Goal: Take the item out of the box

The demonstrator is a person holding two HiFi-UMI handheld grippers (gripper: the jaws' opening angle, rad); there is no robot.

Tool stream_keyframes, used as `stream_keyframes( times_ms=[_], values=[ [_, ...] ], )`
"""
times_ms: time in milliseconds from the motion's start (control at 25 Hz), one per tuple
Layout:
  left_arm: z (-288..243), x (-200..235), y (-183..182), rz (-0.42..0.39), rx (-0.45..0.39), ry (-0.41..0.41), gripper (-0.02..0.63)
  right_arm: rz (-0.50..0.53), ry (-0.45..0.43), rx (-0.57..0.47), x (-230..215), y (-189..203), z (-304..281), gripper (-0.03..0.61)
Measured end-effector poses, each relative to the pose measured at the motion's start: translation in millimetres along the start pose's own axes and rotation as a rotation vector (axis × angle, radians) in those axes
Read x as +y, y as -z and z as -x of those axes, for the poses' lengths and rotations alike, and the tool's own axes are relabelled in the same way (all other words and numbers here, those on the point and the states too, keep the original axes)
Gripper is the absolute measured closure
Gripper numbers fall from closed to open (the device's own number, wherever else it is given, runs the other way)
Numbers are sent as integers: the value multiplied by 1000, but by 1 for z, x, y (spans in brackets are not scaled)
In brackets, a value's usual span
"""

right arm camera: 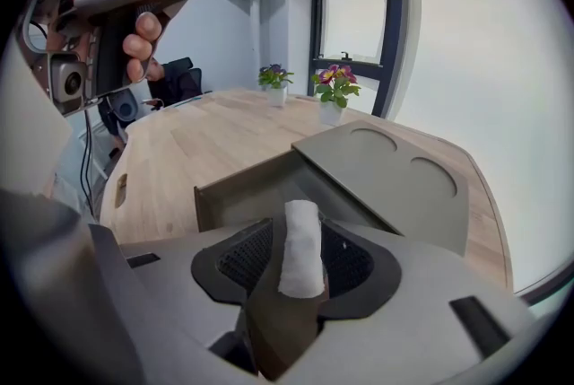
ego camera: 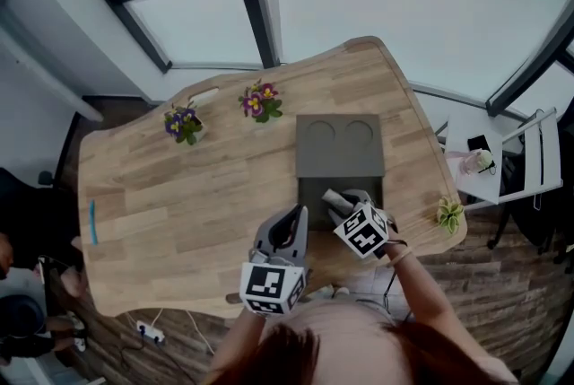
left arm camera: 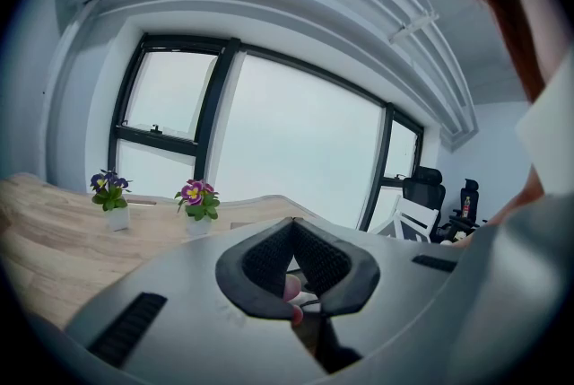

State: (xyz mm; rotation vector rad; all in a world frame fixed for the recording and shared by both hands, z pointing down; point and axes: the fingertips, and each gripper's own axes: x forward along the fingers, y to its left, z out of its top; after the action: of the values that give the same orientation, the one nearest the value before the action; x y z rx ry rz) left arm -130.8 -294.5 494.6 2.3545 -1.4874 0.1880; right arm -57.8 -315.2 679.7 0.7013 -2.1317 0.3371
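Observation:
A dark grey box (ego camera: 306, 195) stands open on the wooden table (ego camera: 179, 195), with its lid (ego camera: 341, 145) laid flat behind it. A white rolled item (right arm camera: 301, 249) lies inside the box. My right gripper (right arm camera: 300, 235) reaches into the box and is open, with the roll between its jaws but not pressed by the pads. The head view shows the roll (ego camera: 331, 196) at that gripper's tips (ego camera: 339, 200). My left gripper (ego camera: 297, 216) hangs just left of the box, lifted off the table. It is shut (left arm camera: 291, 223) and holds nothing.
Two potted purple flowers (ego camera: 184, 123) (ego camera: 260, 101) stand at the far side of the table. A small green plant (ego camera: 448, 214) sits by the right edge, and a blue strip (ego camera: 92, 222) lies at the left. A white side table (ego camera: 475, 157) and chairs stand beyond the right edge.

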Motion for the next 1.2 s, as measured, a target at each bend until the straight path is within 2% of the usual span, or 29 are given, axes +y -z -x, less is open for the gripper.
stream_keyframes(
  times_ms=[680,960,1200],
  values=[
    [-3,14,5,21,14,-18,614,-22,-21,102,-5,17,-26,430],
    [-3,17,3,25,12,-22,612,-64,-34,99,-6,18,-28,430],
    [-2,17,3,21,9,-29,614,-54,-23,82,-6,18,-27,435]
  ],
)
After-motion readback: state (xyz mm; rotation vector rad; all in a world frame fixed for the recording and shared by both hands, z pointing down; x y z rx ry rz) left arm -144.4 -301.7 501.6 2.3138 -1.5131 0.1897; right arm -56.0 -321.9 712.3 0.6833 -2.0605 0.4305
